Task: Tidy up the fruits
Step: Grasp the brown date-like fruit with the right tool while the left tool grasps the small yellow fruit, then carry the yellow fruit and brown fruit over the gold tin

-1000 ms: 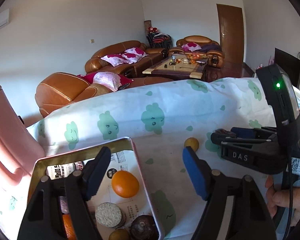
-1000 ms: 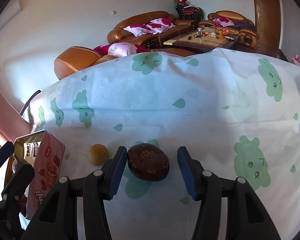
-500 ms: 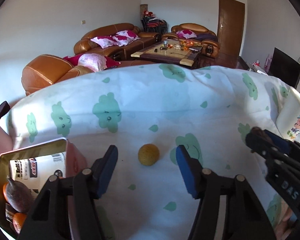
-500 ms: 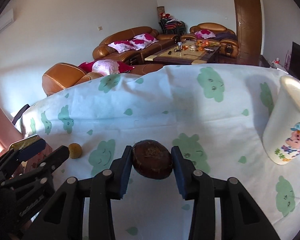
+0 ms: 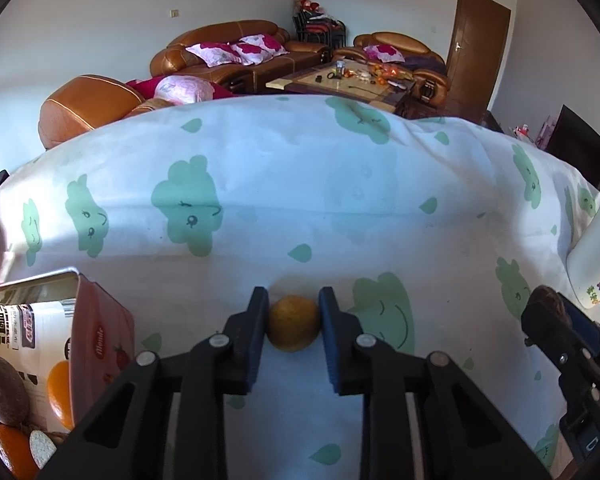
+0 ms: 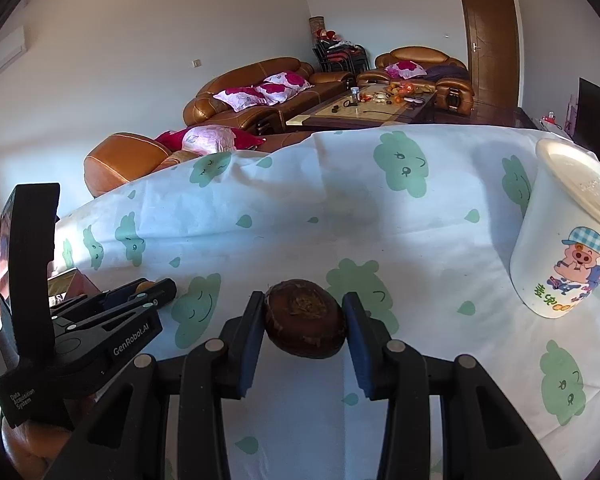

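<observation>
Left tool (image 5: 293, 322) pinching yellow fruit (image 5: 293, 328), right tool (image 6: 305, 330) clamping brown fruit (image 6: 305, 328), "GenRobot.AI" printed on left tool

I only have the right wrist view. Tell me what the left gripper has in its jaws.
Observer: The left gripper is shut on a small yellow fruit, with both jaws against its sides.
Operator: Say where the box is.
Observer: The box sits open on the cloth, just left of that gripper.
Operator: Check that my brown fruit belongs in it.
Observer: Probably. The box holds a similar dark fruit and an orange.
</observation>
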